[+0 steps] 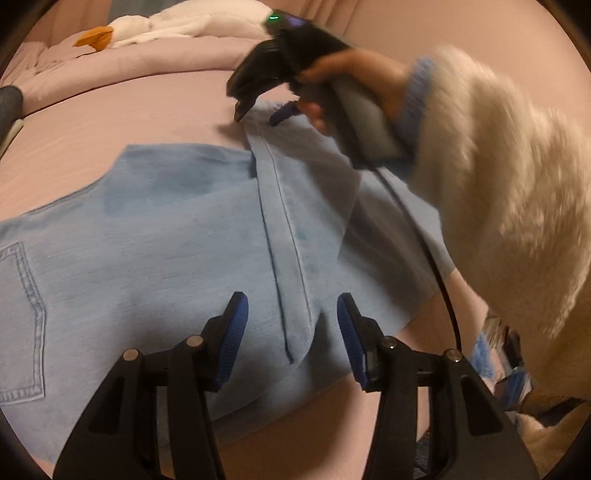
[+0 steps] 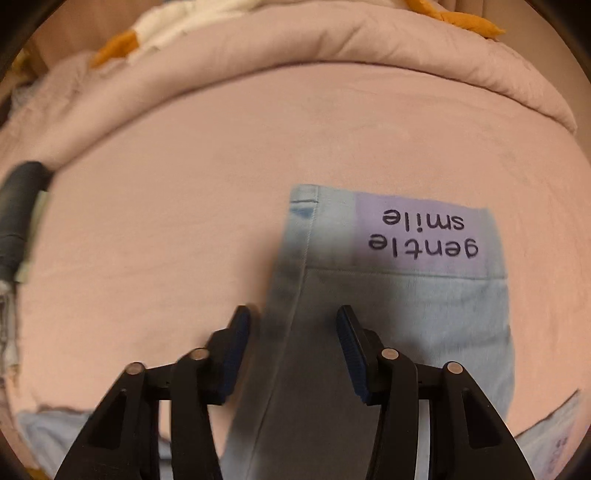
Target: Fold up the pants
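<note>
Light blue denim pants (image 1: 155, 236) lie spread on the pink bed sheet (image 1: 110, 110), a back pocket showing at the left edge. One leg (image 1: 295, 206) is folded across the rest. My left gripper (image 1: 293, 328) stands open just above the folded leg's seam near the front edge. A hand holds my right gripper (image 1: 258, 114) at the far end of that leg, jaws apart. In the right wrist view the right gripper (image 2: 293, 343) is open over the leg (image 2: 406, 314), whose hem carries a purple "gentle smile" patch (image 2: 424, 236).
A rolled pink duvet (image 2: 332, 44) runs along the far side, with a white and orange plush (image 1: 110, 33) on it. A dark grey object (image 2: 18, 214) sits at the left edge. A fluffy white sleeve (image 1: 498, 184) and black cable (image 1: 424, 240) cross the right.
</note>
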`<action>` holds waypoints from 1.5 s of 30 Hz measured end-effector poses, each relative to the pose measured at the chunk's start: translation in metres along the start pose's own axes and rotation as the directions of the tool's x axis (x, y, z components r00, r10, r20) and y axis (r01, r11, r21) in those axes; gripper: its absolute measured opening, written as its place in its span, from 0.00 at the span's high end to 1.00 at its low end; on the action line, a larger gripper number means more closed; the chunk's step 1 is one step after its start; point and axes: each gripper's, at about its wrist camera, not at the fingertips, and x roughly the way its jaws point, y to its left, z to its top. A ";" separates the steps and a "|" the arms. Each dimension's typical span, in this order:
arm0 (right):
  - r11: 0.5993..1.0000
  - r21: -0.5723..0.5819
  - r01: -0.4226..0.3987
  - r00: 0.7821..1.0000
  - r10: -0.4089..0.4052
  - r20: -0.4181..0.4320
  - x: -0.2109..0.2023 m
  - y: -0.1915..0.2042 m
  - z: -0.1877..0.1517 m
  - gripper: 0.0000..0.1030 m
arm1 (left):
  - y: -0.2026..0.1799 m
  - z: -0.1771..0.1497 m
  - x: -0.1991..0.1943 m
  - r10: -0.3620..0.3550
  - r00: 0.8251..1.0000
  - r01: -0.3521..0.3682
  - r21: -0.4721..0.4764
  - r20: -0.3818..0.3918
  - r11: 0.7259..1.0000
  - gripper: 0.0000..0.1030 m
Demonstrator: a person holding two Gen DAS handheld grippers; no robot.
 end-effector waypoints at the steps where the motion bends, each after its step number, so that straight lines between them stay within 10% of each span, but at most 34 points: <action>1: 1.000 -0.015 0.019 1.000 -0.019 0.014 -0.001 0.002 0.000 0.62 | -0.002 0.000 0.005 0.015 1.000 -0.015 0.007 -0.011 1.000 0.59; 3: 0.999 -0.031 -0.009 1.000 0.010 0.027 -0.005 0.000 -0.004 0.89 | -0.007 0.000 0.012 0.034 0.999 -0.033 0.028 -0.023 0.999 0.73; 8: 0.988 0.045 -0.145 0.981 0.138 0.133 -0.053 -0.042 -0.025 0.89 | -0.024 0.003 0.018 0.026 0.999 -0.024 0.058 -0.030 0.998 0.90; 16: 0.913 0.189 -0.362 0.865 0.254 0.432 -0.194 -0.167 -0.130 0.89 | -0.049 0.001 0.016 0.059 0.998 -0.057 0.099 -0.020 0.993 0.91; 21: 0.881 0.327 -0.341 0.893 0.194 0.406 -0.190 -0.213 -0.210 0.89 | -0.061 0.002 0.017 0.084 0.996 -0.081 0.127 -0.023 0.989 0.91; 26: 0.797 0.490 -0.354 0.925 0.219 0.311 -0.126 -0.248 -0.263 0.89 | -0.070 -0.005 0.018 0.131 0.990 -0.121 0.171 -0.054 0.978 0.90; 31: 0.616 0.594 -0.518 0.850 0.288 0.442 -0.119 -0.282 -0.277 0.76 | -0.072 0.000 0.023 0.162 0.985 -0.146 0.200 -0.064 0.969 0.90; 45: 0.801 0.521 -0.295 0.914 0.077 0.399 -0.140 -0.276 -0.250 0.95 | -0.056 -0.018 0.011 0.199 0.977 -0.160 0.366 -0.071 0.917 0.92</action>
